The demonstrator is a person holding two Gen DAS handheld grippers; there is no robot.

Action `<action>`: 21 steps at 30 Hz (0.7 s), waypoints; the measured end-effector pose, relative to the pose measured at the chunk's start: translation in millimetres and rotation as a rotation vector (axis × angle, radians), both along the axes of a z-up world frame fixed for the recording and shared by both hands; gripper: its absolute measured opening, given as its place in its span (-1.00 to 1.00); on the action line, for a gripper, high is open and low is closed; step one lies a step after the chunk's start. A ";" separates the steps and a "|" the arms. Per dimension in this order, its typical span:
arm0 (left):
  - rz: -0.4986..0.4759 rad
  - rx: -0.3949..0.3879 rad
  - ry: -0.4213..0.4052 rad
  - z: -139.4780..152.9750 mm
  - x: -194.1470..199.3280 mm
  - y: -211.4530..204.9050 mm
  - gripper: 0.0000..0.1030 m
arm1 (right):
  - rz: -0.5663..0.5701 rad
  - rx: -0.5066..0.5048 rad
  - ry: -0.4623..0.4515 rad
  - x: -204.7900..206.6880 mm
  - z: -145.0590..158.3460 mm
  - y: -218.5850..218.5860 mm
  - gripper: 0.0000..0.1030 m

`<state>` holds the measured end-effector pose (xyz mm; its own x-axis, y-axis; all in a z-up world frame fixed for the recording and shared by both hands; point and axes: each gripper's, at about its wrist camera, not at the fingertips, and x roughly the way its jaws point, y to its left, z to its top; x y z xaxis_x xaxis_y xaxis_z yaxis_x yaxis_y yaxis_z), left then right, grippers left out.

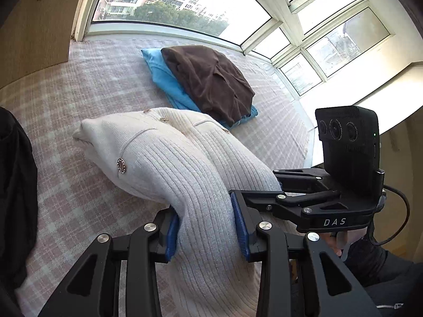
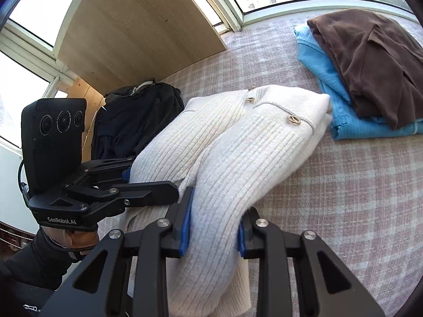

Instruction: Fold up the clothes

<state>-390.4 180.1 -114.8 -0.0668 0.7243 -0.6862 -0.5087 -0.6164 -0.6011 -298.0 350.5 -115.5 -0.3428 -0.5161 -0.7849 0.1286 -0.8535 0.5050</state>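
Black linkage arms with blue pads fill the bottom of both wrist views. Left gripper (image 1: 208, 227): jaws partly closed, blue pads (image 1: 171, 233) pressing both sides of a bunched fold of the cream ribbed knit cardigan with gold ring buttons (image 1: 164, 153). Right gripper (image 2: 212, 227): same, jaws partly closed, pads (image 2: 186, 225) clamped on another bunched fold of the cardigan's near edge. Each gripper shows in the other's view: right one at right of the left view, left one at left of the right view, both with a black camera block on top, side by side along the near edge of the garment.

Cardigan's near end is off the surface in the two grips; its far end with the buttons (image 2: 293, 119) rests on the pink-and-white checked bedcover (image 1: 79, 79). Knit sags in two ridges between the grips and the far end.

Beyond the cardigan, a folded stack: dark brown garment (image 1: 211, 79) on top of a bright blue folded garment (image 1: 164, 79). Cardigan's far corner lies just beside the blue one; touching or not, cannot tell. Black crumpled clothing pile (image 2: 134, 116) sits at the left side of the bedcover, near the cardigan. Light wood panel (image 2: 137, 26) stands behind it. White-framed windows (image 1: 290, 26) run along the far edge. Dark sleeve and a hand (image 2: 76, 237) show under the left gripper.
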 end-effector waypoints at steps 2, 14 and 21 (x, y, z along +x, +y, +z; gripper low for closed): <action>0.004 0.008 0.048 20.8 0.7 5.5 -0.36 | 0.019 0.017 0.019 -0.6 15.7 5.5 -0.49; 0.070 -0.057 0.197 73.3 -7.5 82.2 -0.49 | 0.173 0.018 -0.041 -37.9 18.2 57.5 -0.51; 0.132 -0.282 0.047 10.2 22.9 19.4 -0.45 | 0.253 0.176 -0.176 -8.9 -60.7 45.6 -0.51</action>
